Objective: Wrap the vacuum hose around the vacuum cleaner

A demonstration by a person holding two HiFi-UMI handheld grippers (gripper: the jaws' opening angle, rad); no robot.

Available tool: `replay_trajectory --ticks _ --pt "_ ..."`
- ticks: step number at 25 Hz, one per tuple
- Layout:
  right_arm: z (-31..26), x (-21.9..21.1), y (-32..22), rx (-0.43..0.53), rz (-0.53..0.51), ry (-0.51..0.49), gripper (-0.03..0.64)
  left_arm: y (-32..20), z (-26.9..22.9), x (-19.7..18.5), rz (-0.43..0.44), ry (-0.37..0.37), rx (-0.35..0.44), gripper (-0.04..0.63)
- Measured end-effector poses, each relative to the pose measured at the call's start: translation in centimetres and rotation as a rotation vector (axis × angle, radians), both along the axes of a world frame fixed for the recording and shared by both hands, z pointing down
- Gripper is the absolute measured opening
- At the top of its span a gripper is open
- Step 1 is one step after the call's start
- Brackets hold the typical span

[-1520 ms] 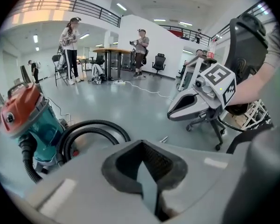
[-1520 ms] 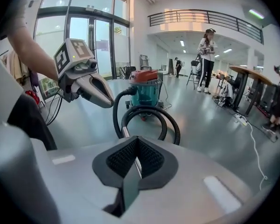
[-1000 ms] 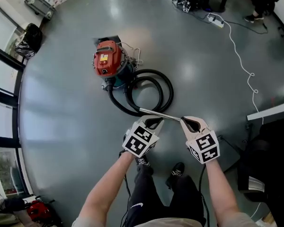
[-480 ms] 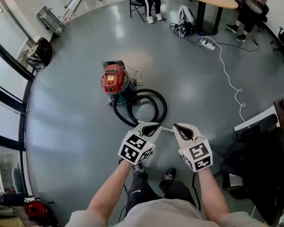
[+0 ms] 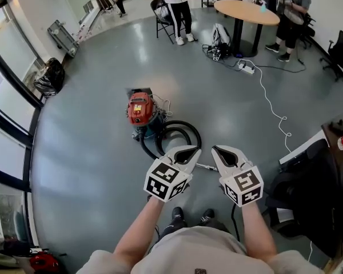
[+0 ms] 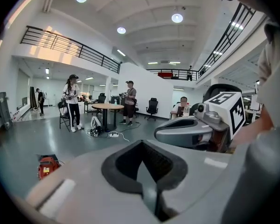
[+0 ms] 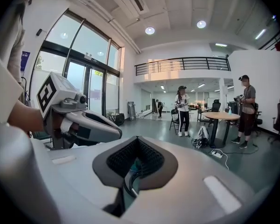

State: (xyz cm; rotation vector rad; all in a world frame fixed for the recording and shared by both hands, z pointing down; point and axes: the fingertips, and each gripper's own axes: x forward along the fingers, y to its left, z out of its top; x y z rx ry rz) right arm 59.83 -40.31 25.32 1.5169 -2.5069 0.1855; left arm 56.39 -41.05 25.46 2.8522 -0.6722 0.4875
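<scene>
Grey floor (image 5: 91, 130) is carrying everything. Red vacuum cleaner (image 5: 140, 108) is sitting on it, well ahead of the person. Black hose (image 5: 183, 124) is lying coiled on the floor just beside the cleaner, not round it, with its metal pipe (image 5: 207, 166) pointing out of the coil. Left tongs (image 5: 188, 149) and right tongs (image 5: 220, 149) are hovering side by side, both pressed together, pinching nothing.

We wear a light grey short-sleeved top (image 5: 188, 251), dark trousers (image 5: 188, 226) and black shoes (image 5: 177, 213). Our pale grey, smooth-shelled left gripper (image 5: 187, 152) and its twin, the right gripper (image 5: 219, 151), each have a black, ribbed, diamond-shaped lining round the jaws. Each also bears a white cube printed with black square markers (image 5: 167, 180).
</scene>
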Motion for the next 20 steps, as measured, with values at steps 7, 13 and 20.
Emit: replay_trajectory --ticks 7,13,20 --pt "-1.7 -2.1 1.4 0.032 0.044 0.000 0.025 1.5 -1.8 -1.9 0.042 0.028 0.033 0.003" --pt "-2.9 -2.7 1.6 0.058 0.069 -0.005 0.025 1.7 -2.9 -2.3 0.067 0.046 0.052 0.002" --pt "-3.4 -3.4 1.8 0.070 0.087 -0.006 0.025 2.1 -3.2 -2.9 0.083 0.056 0.053 0.003"
